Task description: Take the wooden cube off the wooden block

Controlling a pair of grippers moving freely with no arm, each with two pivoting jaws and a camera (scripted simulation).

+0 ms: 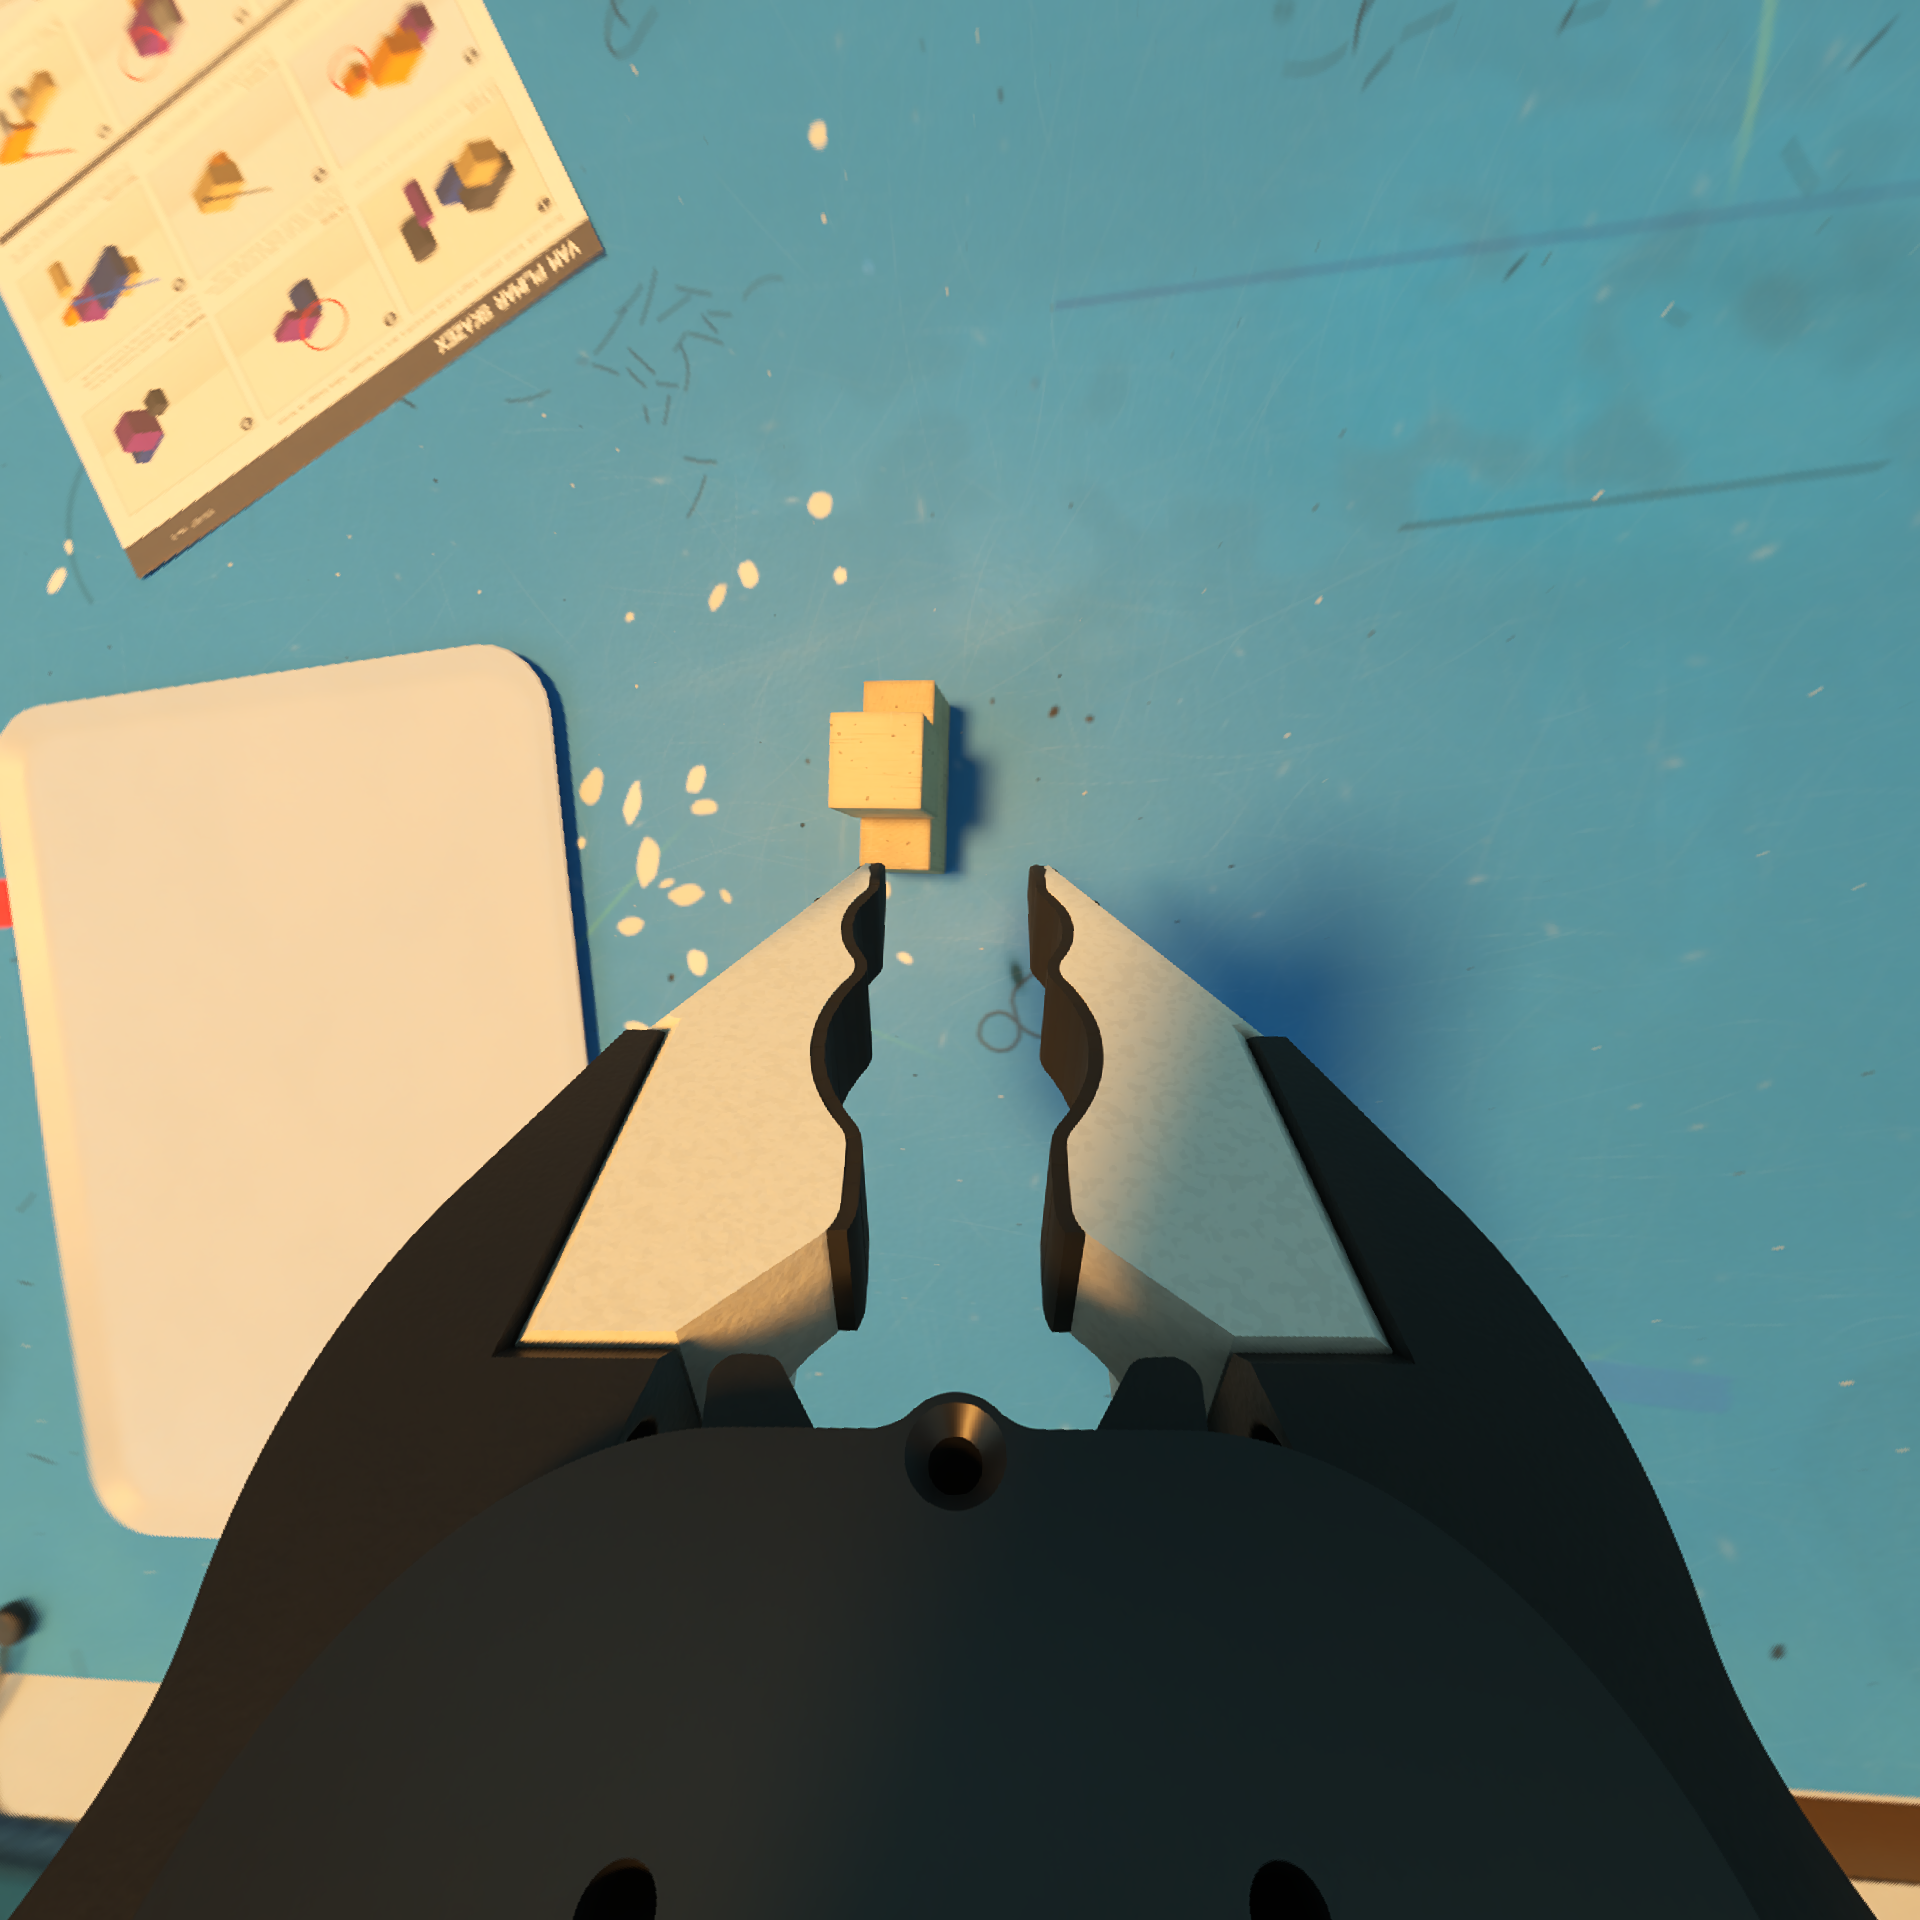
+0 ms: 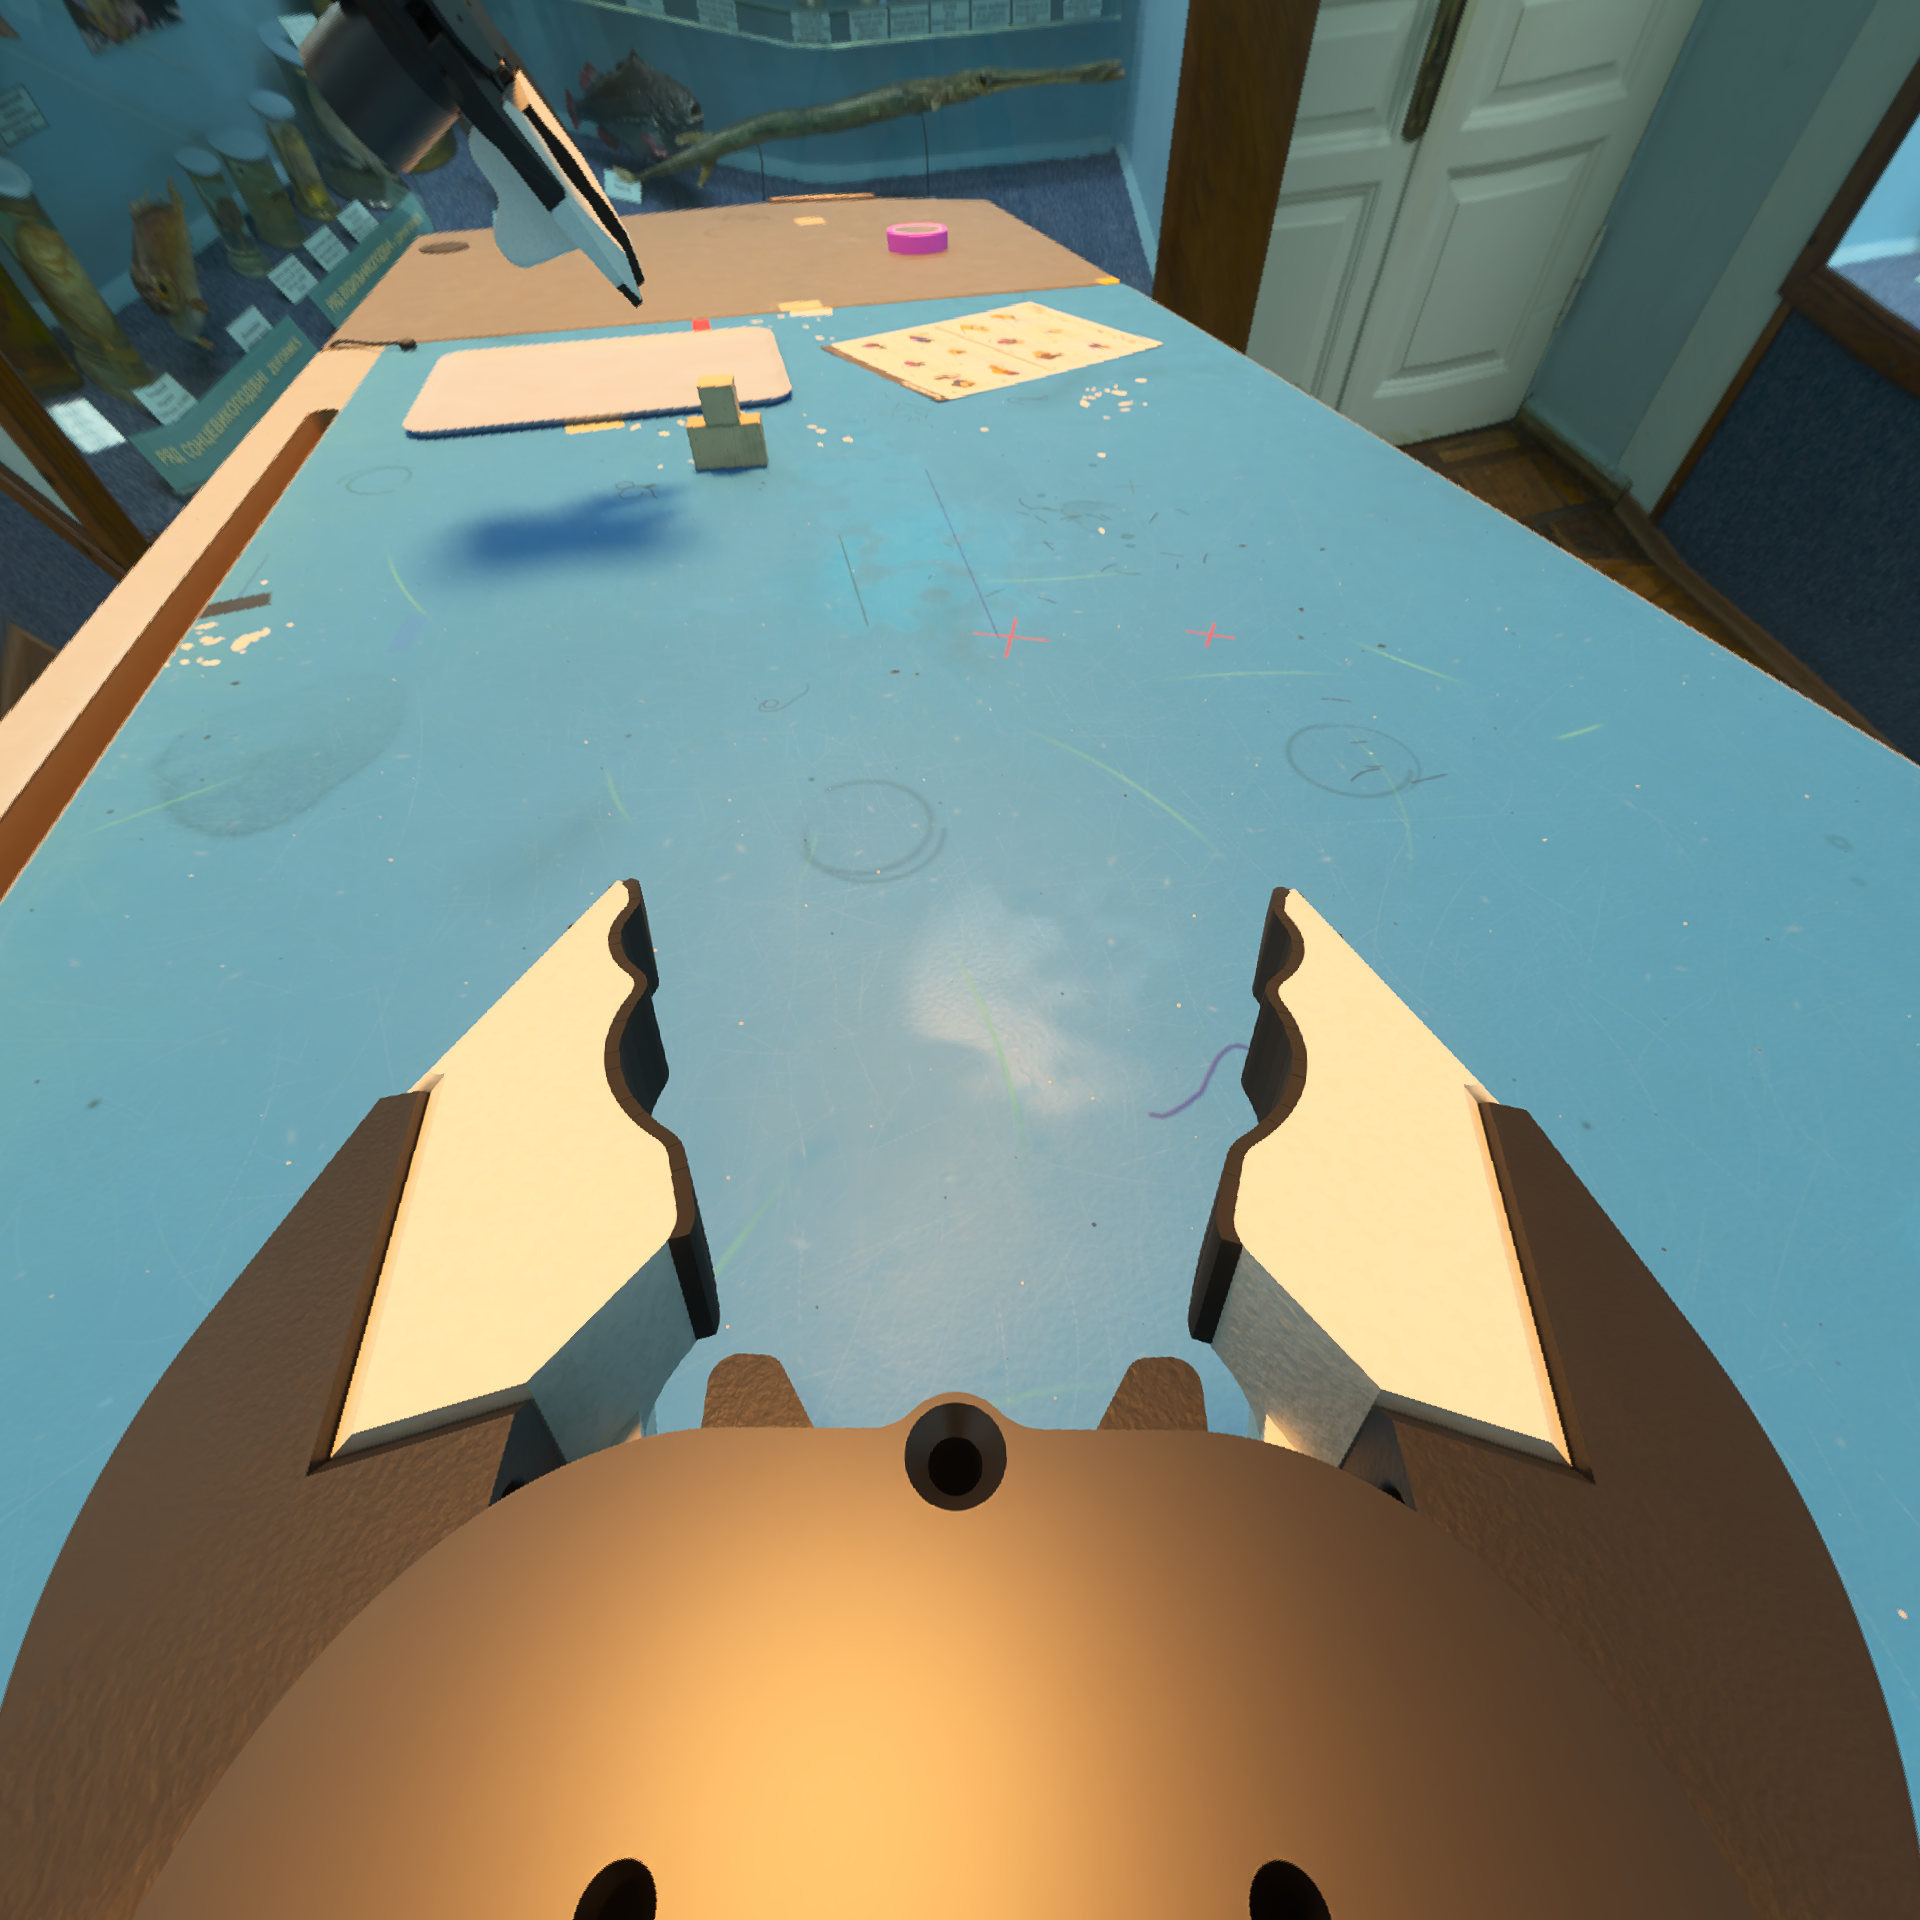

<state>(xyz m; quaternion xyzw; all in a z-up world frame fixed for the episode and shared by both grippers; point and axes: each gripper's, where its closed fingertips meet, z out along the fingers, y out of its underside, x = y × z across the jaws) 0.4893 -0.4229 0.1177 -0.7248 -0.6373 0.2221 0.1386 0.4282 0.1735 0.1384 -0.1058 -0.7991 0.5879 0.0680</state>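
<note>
Hovering above the blue table (image 1: 1351,727), the left gripper (image 1: 956,868) looks straight down, its two fingers set a narrow gap apart with nothing between them. Just beyond its fingertips sits the wooden cube (image 1: 876,761), perched on the wooden block (image 1: 902,842), and only the block's two ends poke out from under the cube in this view (the middle is covered). Off to the left lies a white tray (image 1: 291,1039), cut off by the frame edge, and up in the corner a printed sheet (image 1: 270,239) of coloured shape drawings, also partly out of frame. Pale flecks dot the table between them.

From the right wrist view, the right gripper (image 2: 954,885) hangs low over the near end of the table (image 2: 935,935), fingers spread wide and empty, well apart from the stack. Far ahead the cube (image 2: 717,400) stands on the block (image 2: 727,442) just in front of the tray (image 2: 582,379), with the sheet (image 2: 992,348) to the right. The left gripper (image 2: 629,291) shows above the stack, tilted downward, its body cut off at the top edge. A pink tape roll (image 2: 916,238) rests on the brown surface beyond.
</note>
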